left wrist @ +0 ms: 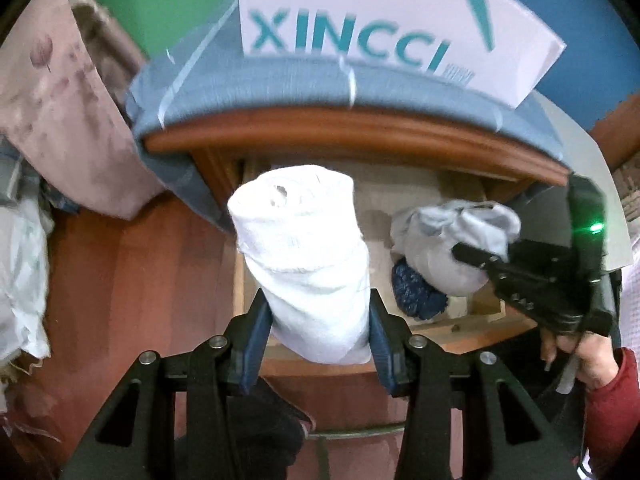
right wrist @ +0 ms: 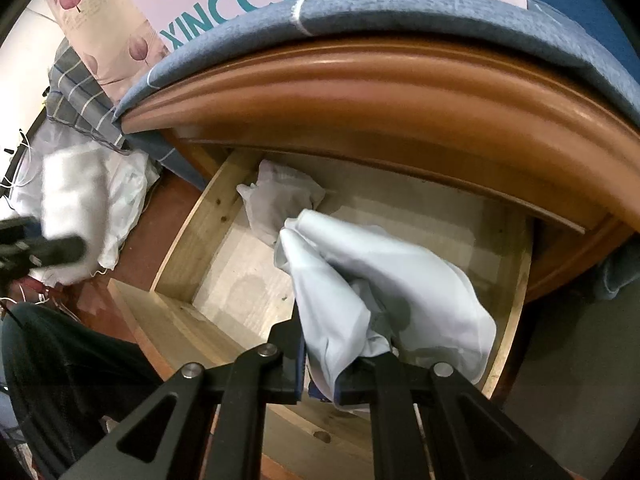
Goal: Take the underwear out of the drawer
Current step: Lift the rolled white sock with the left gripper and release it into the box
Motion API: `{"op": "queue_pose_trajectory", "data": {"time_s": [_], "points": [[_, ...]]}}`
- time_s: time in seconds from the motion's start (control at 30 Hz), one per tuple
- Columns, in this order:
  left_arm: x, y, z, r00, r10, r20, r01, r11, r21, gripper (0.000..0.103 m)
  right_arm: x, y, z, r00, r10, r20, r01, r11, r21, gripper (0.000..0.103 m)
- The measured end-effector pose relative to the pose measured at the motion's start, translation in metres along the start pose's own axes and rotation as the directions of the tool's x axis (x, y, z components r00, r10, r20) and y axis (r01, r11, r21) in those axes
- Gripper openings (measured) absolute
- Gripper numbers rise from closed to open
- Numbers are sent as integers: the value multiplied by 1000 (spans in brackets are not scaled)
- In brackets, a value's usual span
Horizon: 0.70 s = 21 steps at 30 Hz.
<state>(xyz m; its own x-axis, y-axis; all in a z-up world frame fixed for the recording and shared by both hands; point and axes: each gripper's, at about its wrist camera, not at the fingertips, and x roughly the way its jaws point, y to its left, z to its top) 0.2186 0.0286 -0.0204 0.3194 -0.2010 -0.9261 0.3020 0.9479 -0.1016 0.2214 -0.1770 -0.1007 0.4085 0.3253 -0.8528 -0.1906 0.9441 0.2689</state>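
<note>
Left gripper (left wrist: 318, 312) pinches a rolled white garment (left wrist: 304, 248) between its blue pads, the roll standing up above the open wooden drawer (right wrist: 208, 216). Right gripper (right wrist: 344, 364) has its fingers pressed together on a pale blue-grey garment (right wrist: 376, 280), bunched just over the drawer's floor. Largest around them, a blue-grey cloth (right wrist: 400, 12) covers the cabinet top, with a white XINCCI box (left wrist: 360, 12) resting on it. Another crumpled pale piece (right wrist: 280, 196) lies in the drawer's back left corner. Smallest, a dark blue patterned item (left wrist: 416, 288) sits under the right gripper's bundle.
</note>
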Motion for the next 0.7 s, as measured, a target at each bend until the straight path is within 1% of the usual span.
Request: {"op": "queue_pose_trajectory", "data": {"time_s": [0.1,0.23,0.3,0.37,0.43,0.5,0.57,0.6,0.7], "points": [[-29,-4,10,999,-6,48,6,1000,12,42,1,1,0,1000,-3,-1,3,1000,1,9],[-75,-11,31,990,-24,136,20,999,37,42,2,-2,-1,1000,0,-2,0,1000,5,9],[-95,-15,46,982,-30,185,21,999,49,42,2,-1,-1,1000,0,-3,0,1000,6,9],[-116,-18,65,970,-22,244,6,998,66,42,2,-2,-1,1000,2,-5,-2,1000,8,9],[-137,-23,87,956,-29,294,6,997,78,42,2,-2,-1,1000,3,-7,-3,1000,7,9],[-149,-28,107,945,-27,327,-3,996,92,42,1,-2,-1,1000,4,-7,-4,1000,8,9],[-156,-34,129,938,-13,347,-24,995,101,42,0,-2,-2,1000,4,-5,-4,1000,8,9],[-157,-36,136,938,-8,348,-30,994,104,42,0,-2,-2,1000,7,-7,-7,1000,10,9],[-152,-44,170,941,-24,339,-17,993,118,43,-1,-4,-2,1000,20,-7,-20,1000,22,9]]}}
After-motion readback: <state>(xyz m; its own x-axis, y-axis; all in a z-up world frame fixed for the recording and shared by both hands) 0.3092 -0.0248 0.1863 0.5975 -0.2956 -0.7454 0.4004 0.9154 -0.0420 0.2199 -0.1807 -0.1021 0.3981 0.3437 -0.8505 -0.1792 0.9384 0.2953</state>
